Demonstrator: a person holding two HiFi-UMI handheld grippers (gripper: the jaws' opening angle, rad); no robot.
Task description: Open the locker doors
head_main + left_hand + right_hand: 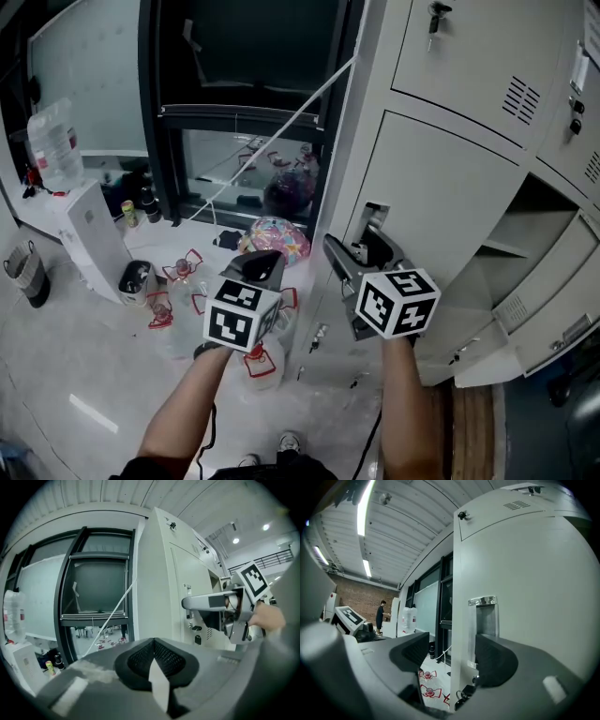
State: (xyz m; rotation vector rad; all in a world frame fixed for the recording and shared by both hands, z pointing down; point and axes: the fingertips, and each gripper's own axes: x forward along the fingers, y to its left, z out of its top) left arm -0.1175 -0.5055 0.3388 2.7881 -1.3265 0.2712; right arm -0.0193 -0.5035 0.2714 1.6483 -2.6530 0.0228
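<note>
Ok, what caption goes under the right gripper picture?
Open right gripper faces the recessed handle on a grey locker door.

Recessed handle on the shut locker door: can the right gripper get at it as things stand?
Probably yes. The right gripper has its jaws apart, and the recessed handle lies just ahead of them on the locker door, nothing in between. The left gripper is off to the side.

no legible txt or nos. anywhere; label on big water jug (52, 141) too blurred to read.
</note>
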